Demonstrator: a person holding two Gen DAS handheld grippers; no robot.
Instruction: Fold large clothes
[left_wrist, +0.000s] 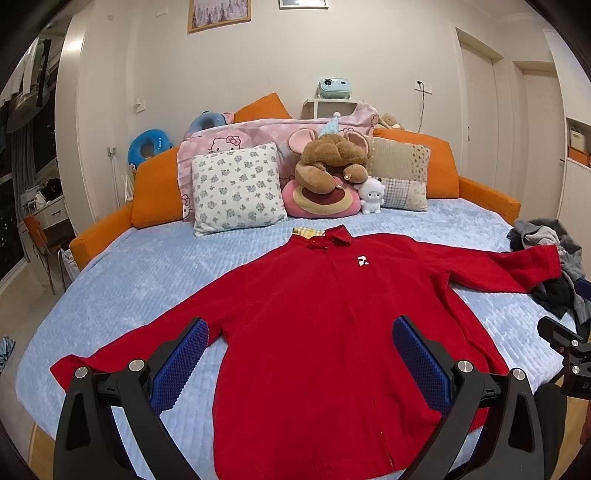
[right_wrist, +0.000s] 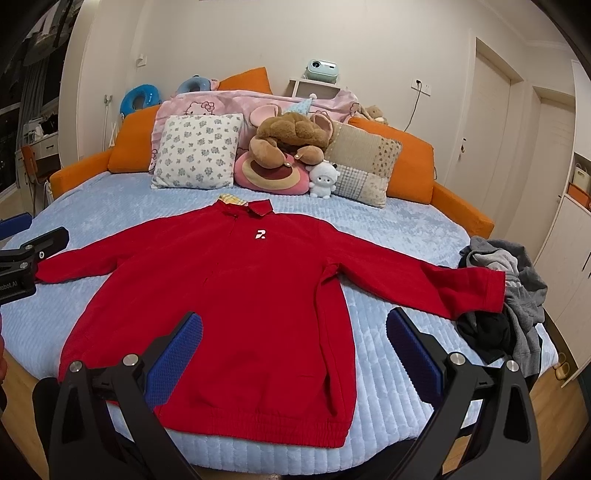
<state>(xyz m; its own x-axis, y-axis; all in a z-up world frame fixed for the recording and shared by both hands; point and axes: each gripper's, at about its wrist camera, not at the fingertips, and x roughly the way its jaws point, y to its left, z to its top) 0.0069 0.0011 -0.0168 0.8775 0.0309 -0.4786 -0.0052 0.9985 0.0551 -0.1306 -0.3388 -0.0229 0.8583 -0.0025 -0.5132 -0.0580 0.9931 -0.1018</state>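
I hold both grippers above the foot of the bed (left_wrist: 229, 258), looking along it toward the pillows. My left gripper (left_wrist: 299, 332) has its fingers spread wide and holds nothing; the blue pads (left_wrist: 177, 369) frame the lower half of the red jacket (left_wrist: 332, 314) without touching it. My right gripper (right_wrist: 293, 326) is spread just as wide and equally empty, hovering over the jacket's hem. The jacket lies flat and face up on the light blue bedspread, collar toward 12 o'clock, hem toward 6 o'clock, a small white logo (right_wrist: 260, 233) on the chest. Its sleeves are stretched out to both sides: one reaches toward 8 o'clock in my left view, the other runs out toward 3 o'clock, where its cuff (right_wrist: 491, 291) touches a heap of grey and black clothes (right_wrist: 509, 295) at the bed's edge. A scrap of yellow checked cloth (left_wrist: 308, 231) peeks out just behind the collar. At 12 o'clock, well apart from the jacket, a floral pillow (left_wrist: 236, 188), a brown plush toy (left_wrist: 328, 162) on a round pink cushion (left_wrist: 321, 203), a small white plush (left_wrist: 371, 195) and a patchwork pillow (left_wrist: 400, 173) lean against the orange headboard (left_wrist: 155, 192). In my right view the left gripper shows at 9 o'clock, near the sleeve end.
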